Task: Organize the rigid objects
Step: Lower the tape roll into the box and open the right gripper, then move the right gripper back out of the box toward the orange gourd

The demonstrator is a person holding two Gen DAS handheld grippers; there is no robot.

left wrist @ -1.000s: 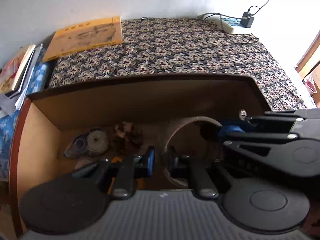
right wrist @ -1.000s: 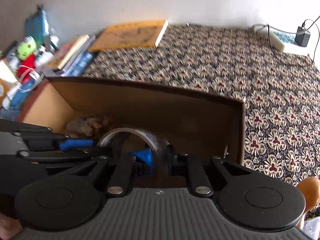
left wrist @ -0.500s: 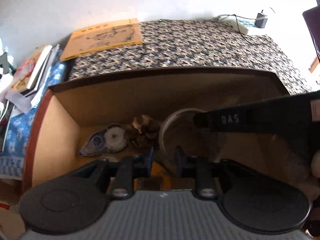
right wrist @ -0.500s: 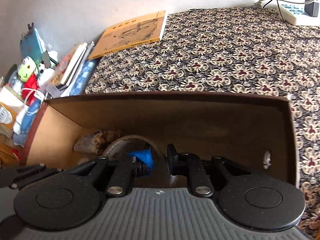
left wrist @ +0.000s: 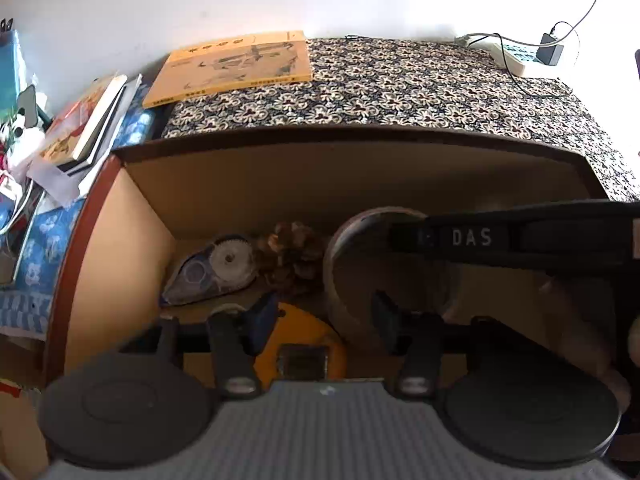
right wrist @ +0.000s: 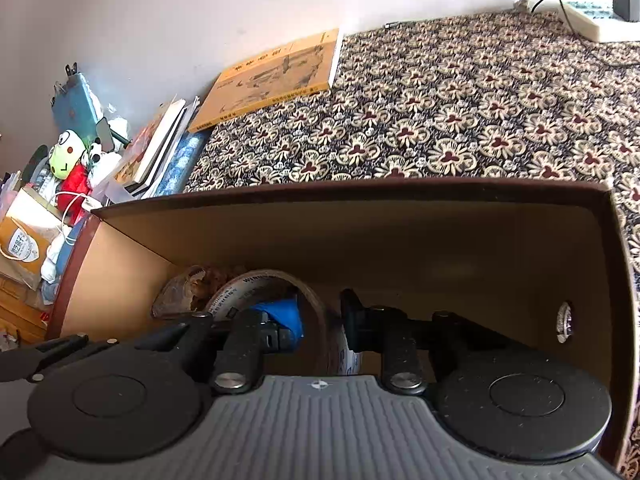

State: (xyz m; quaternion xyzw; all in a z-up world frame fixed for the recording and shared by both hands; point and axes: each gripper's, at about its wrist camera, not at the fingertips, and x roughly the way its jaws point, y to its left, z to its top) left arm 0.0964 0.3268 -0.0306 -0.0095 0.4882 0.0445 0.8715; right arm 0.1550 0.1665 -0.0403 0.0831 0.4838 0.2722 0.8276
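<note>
step: seat tape roll (right wrist: 280, 308) in box (right wrist: 400, 224) | right gripper (right wrist: 320, 320) fingers straddle its wall, slightly apart — lift straight out | left gripper (left wrist: 324, 316) fingers apart, empty — keep clear

Daylight glare upper right, box interior shadowed, fisheye-warped edges.

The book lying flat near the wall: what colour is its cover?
Yellow-orange book with dark drawing; clearest in the right wrist view.

A lived-in home room. A floral cloth (right wrist: 460, 128) covers the bench. Books (right wrist: 160, 148), plush toys (right wrist: 68, 160) and a power strip (left wrist: 516, 56) line the wall.
</note>
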